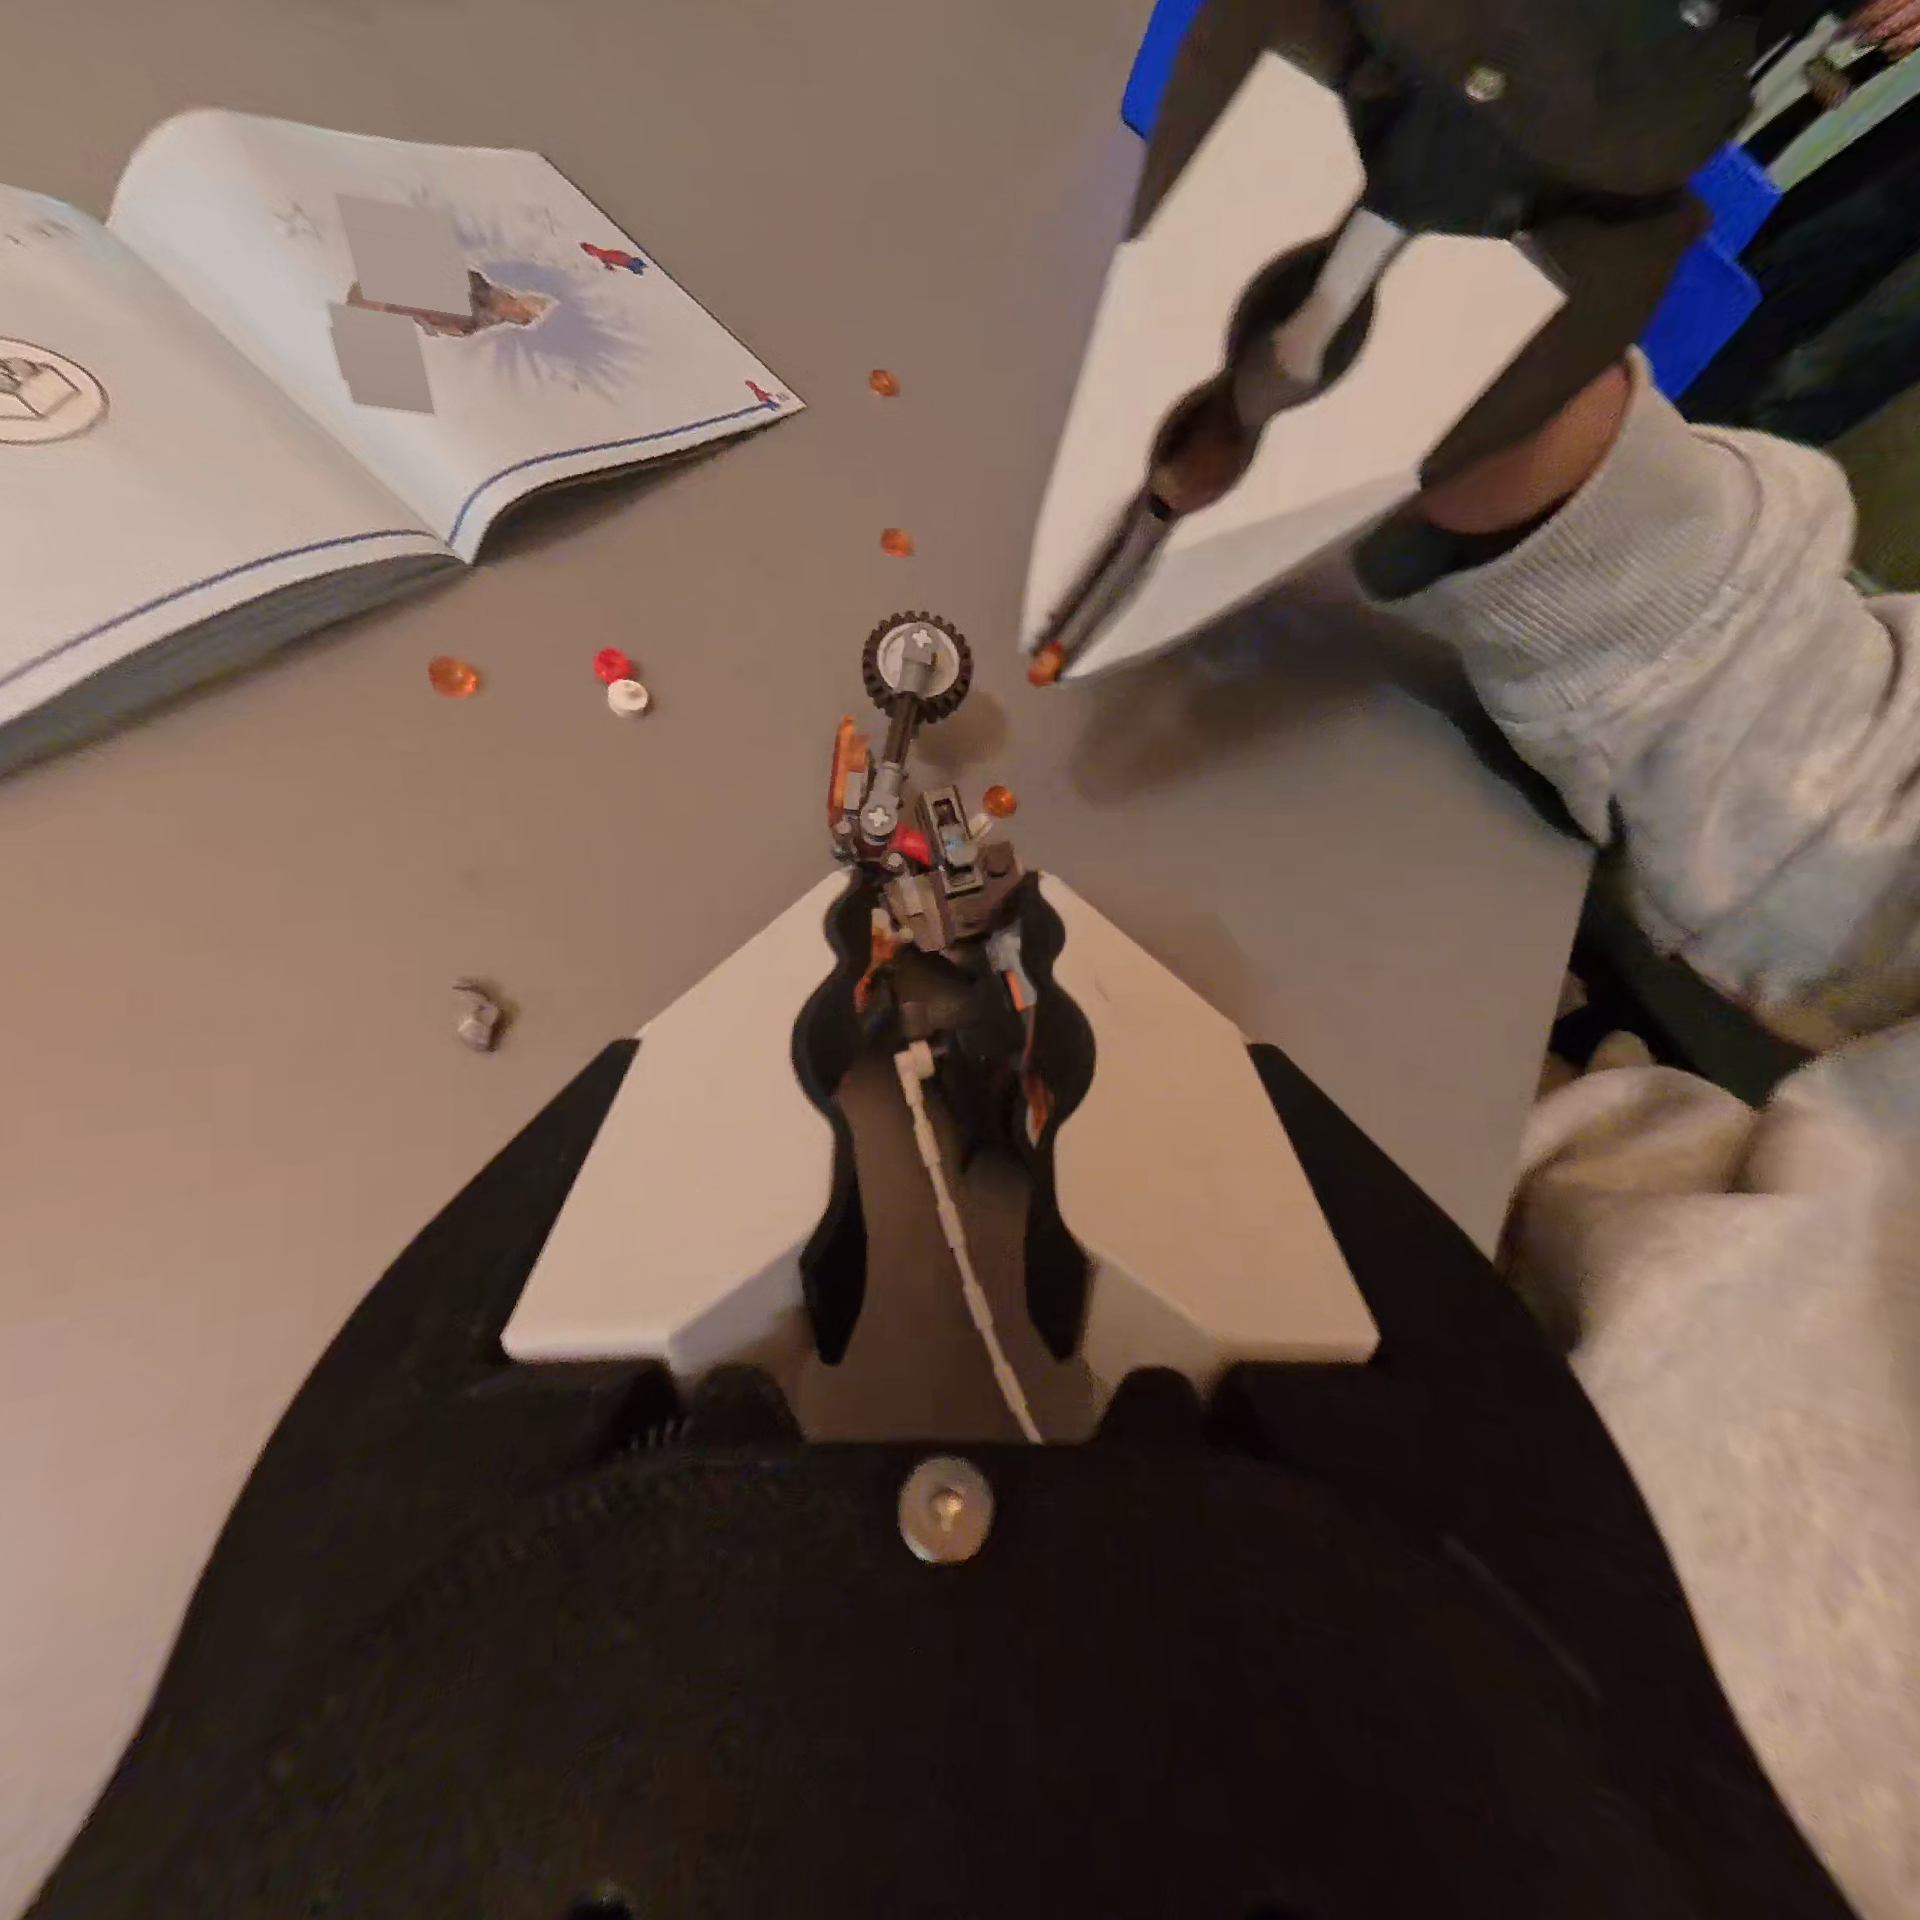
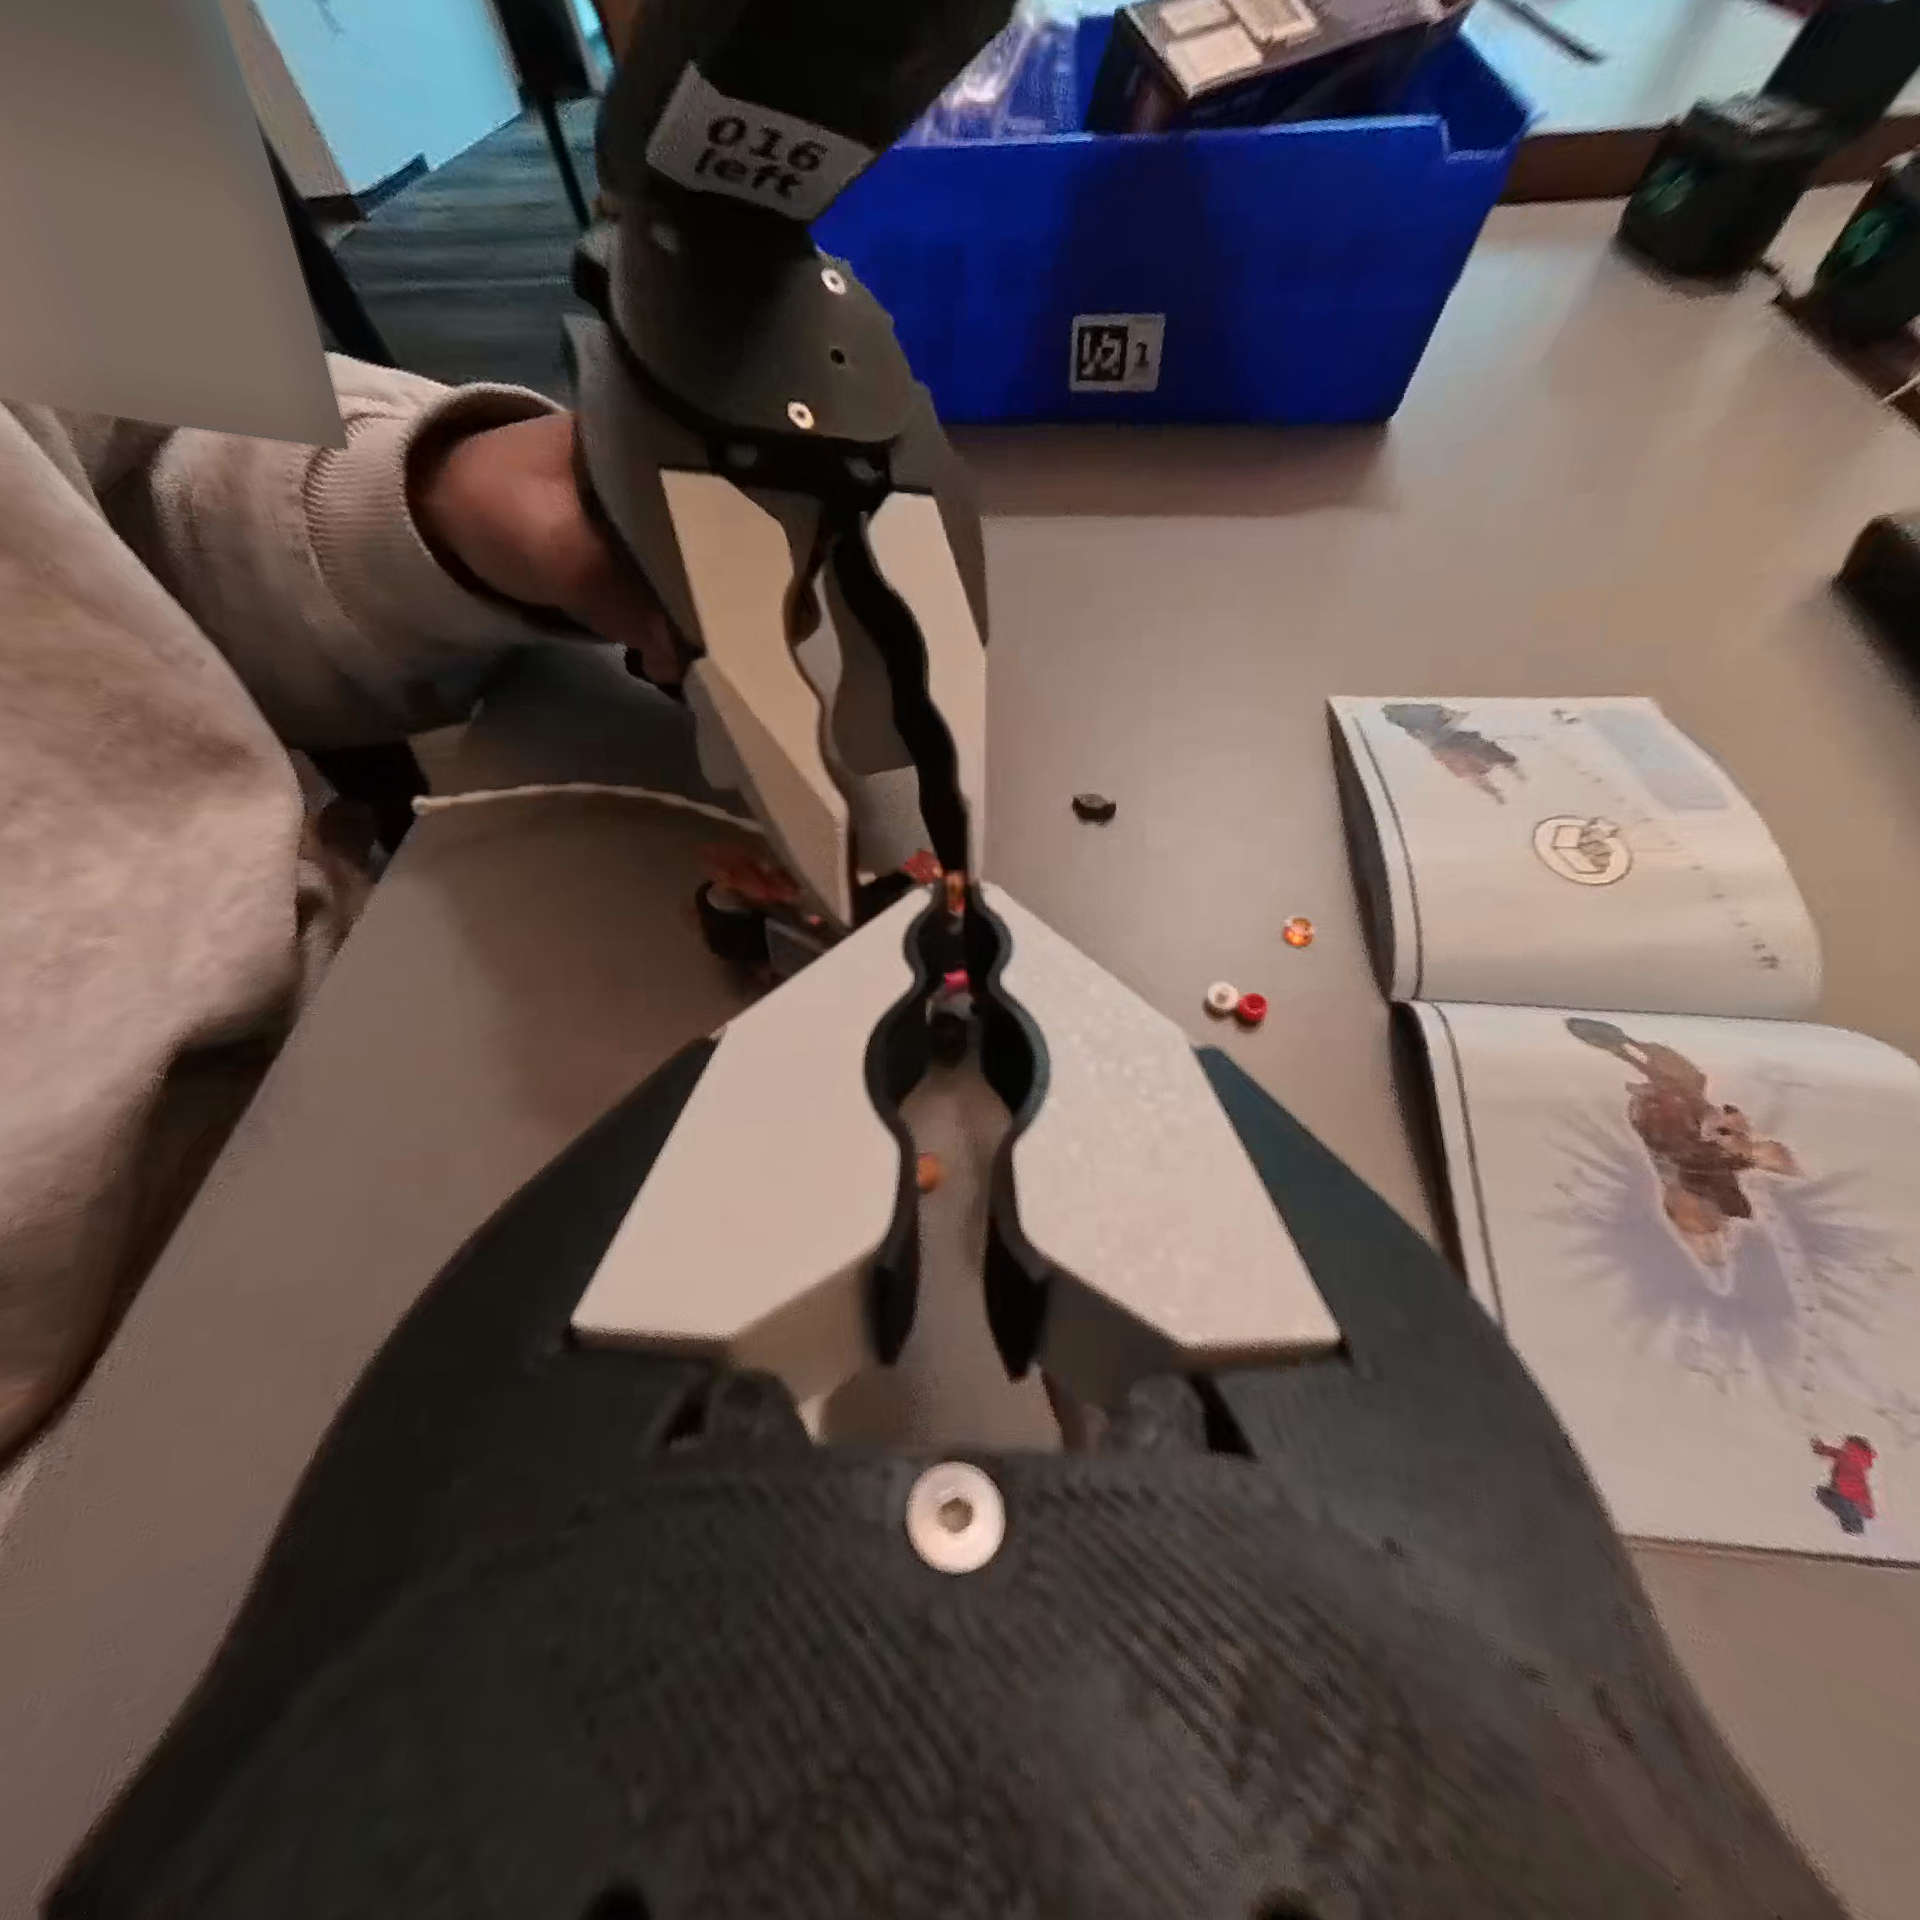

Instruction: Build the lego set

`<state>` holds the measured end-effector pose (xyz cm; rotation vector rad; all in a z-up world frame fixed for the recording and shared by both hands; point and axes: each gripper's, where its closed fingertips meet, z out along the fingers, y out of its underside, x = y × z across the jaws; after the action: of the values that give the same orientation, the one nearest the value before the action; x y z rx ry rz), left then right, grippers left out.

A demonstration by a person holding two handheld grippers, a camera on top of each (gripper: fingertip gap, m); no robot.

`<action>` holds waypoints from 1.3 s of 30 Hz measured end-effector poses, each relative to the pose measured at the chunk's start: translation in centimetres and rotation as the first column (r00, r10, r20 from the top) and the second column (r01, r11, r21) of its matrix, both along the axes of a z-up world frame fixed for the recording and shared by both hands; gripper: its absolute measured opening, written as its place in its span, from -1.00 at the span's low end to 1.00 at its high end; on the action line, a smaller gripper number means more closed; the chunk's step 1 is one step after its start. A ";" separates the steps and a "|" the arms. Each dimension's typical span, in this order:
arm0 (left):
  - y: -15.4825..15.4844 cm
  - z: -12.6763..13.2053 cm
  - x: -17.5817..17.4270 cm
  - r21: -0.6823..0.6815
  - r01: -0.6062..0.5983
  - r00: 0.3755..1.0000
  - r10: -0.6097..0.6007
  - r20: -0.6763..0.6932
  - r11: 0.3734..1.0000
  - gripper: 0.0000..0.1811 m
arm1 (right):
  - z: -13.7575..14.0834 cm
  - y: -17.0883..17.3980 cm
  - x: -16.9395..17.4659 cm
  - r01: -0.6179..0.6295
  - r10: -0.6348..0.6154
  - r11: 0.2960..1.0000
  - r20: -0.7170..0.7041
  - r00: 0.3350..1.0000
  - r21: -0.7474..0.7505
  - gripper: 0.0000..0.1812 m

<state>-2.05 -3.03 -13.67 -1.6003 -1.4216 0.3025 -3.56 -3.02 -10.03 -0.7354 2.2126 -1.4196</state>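
Orange stud pinched in right gripper, upper right. We clamp model in left gripper, frame centre; light, fragile, so we hold its body, not wheel.

Two grippers, one partly built model, one open booklet, one blue bin, several loose orange studs.
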 end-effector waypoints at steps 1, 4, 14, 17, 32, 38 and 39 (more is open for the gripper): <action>0.2 0.0 0.0 0.020 0.002 1.000 -0.002 0.004 1.000 -0.68 | -0.3 -0.1 -0.3 -0.017 0.017 1.000 0.001 1.000 0.021 -1.00; 0.6 0.3 -0.4 0.091 -0.010 1.000 0.011 -0.008 0.996 -0.63 | -1.1 0.1 -0.2 -0.087 0.087 0.993 0.004 0.996 0.084 -1.00; 1.2 -0.3 -0.9 0.055 0.008 0.999 -0.010 0.043 0.998 -0.78 | -3.5 0.1 -0.2 -0.163 0.174 0.967 -0.041 0.984 0.196 -1.00; 1.7 -0.3 -0.7 0.029 0.041 0.999 -0.042 0.029 0.999 -0.84 | -3.5 0.7 0.2 -0.190 0.197 0.959 -0.013 0.980 0.209 -1.00; 2.6 -0.3 0.1 -0.072 0.193 0.978 -0.198 -0.069 0.979 -0.84 | -3.4 1.9 1.3 -0.244 0.242 0.959 0.034 0.970 0.144 -1.00; 2.7 -0.3 0.2 -0.058 0.205 0.976 -0.209 -0.067 0.977 -0.84 | -3.3 1.9 1.6 -0.247 0.249 0.965 -0.019 0.968 0.094 -1.00; 2.7 -0.3 0.3 -0.053 0.207 0.975 -0.210 -0.066 0.977 -0.84 | -3.3 1.9 1.6 -0.246 0.249 0.966 -0.035 0.968 0.081 -1.00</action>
<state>-1.79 -0.32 -14.02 -1.7426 -1.1882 0.2675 -1.91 -1.13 -13.34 -0.9873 2.1078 -1.2015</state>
